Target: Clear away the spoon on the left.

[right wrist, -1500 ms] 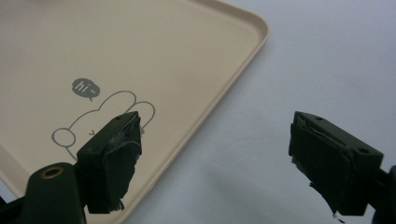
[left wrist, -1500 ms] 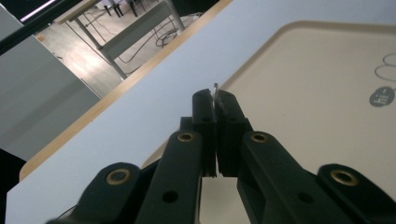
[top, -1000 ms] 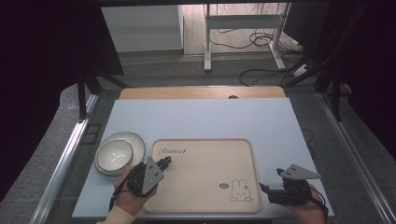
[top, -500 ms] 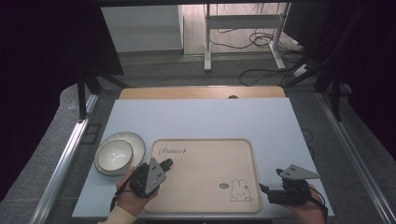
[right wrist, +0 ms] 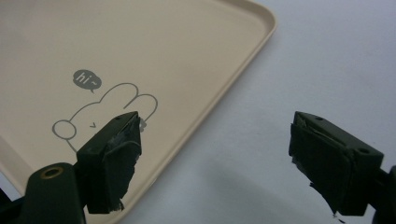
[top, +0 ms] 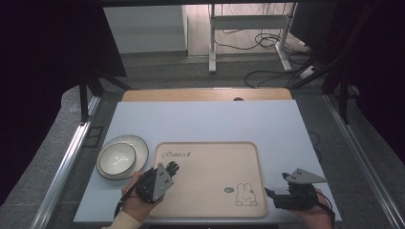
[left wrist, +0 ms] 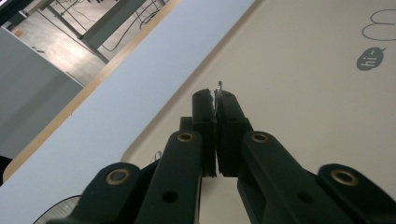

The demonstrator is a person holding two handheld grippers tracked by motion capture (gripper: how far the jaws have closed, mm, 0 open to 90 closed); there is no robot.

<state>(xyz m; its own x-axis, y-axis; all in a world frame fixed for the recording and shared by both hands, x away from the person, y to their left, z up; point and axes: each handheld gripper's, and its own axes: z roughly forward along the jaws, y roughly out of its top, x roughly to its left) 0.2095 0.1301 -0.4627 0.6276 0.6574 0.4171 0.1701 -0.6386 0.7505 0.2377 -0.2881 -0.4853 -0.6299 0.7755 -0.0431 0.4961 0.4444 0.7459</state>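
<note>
Beige tray with rabbit drawing lies flat on the table.

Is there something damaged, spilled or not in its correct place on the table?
Nothing is spilled or askew. The tray lies flat and square on the table, and the bowl sits centred on its plate. Only the right claw's pads look worn and ragged.

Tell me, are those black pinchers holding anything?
No. The left gripper is shut with nothing between its jaws, above the beige tray. The right gripper is open and empty, straddling the tray's edge.
</note>
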